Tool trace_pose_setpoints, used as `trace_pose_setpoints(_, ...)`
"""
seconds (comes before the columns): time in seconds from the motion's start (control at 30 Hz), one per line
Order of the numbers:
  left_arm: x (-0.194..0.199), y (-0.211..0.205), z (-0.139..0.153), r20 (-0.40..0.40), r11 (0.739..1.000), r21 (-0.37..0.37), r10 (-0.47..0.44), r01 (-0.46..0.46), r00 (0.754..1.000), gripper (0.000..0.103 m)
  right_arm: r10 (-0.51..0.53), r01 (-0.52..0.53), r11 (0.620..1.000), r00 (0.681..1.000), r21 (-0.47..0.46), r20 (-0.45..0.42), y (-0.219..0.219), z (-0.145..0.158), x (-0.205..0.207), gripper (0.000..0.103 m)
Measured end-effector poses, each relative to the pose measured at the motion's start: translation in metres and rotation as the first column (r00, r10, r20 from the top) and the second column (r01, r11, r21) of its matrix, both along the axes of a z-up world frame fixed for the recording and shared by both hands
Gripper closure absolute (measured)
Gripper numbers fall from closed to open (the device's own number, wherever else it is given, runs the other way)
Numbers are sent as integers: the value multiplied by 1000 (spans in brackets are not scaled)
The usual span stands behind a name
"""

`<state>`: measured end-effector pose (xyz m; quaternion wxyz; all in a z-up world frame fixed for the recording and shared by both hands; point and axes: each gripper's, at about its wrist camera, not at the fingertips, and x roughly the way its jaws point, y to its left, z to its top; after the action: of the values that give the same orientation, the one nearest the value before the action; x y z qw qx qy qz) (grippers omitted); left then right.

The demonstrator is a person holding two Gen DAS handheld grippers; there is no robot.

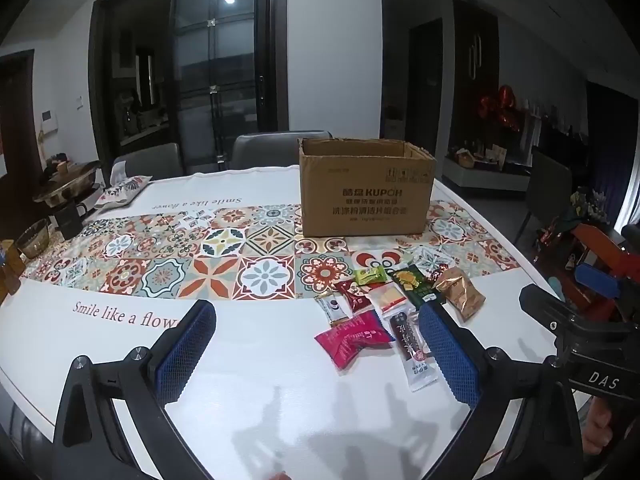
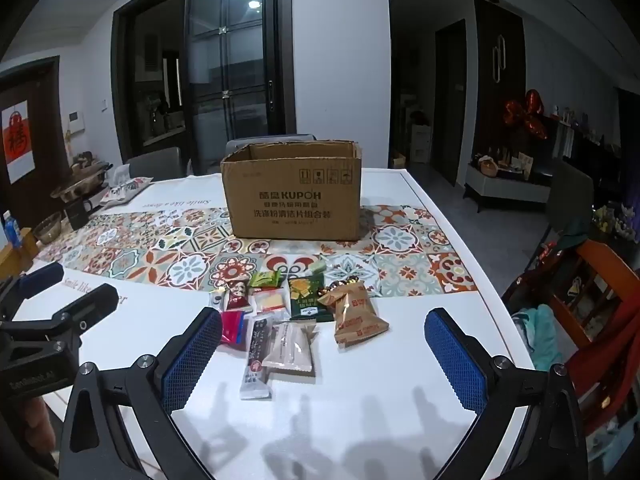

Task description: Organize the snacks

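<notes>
Two grippers are held above the near part of a white table (image 2: 420, 360), each with its blue, mesh-textured pads spread wide and nothing between them: the left gripper (image 1: 316, 354) over bare tabletop just left of the snack cluster, the right gripper (image 2: 324, 356) with the nearest packets seen between its fingers. A patterned tile-print runner (image 1: 224, 256) is laid across the table's middle, and a brown corrugated cardboard box (image 2: 294, 196), its top open, is stood on the runner behind the snacks. The snacks are gathered in a loose, partly overlapping cluster on the white surface just in front of the runner: a crinkled pink packet (image 1: 352, 340), a long narrow stick pack (image 2: 256, 360), a flat beige packet (image 2: 292, 350), a glossy dark green bag (image 2: 308, 296), a puffy tan foil bag (image 2: 356, 316), a small lime green packet (image 1: 370, 276), and a red packet (image 1: 356, 296). Bare white tabletop is seen to the left of the cluster and to its right as far as the table's rounded right edge. A mug (image 1: 72, 216) and a glass bowl (image 1: 34, 238) are set near the far left edge, well apart from the snacks.
</notes>
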<state>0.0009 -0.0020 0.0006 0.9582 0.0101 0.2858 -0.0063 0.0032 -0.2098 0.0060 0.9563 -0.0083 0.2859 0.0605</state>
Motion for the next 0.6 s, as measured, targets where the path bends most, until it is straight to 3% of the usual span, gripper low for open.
trace_pose_setpoints(0.6,-5,4,9,35,1000,-7,-2,2,999,0,2,-2,1000,1000,1,17,0,2,-2,1)
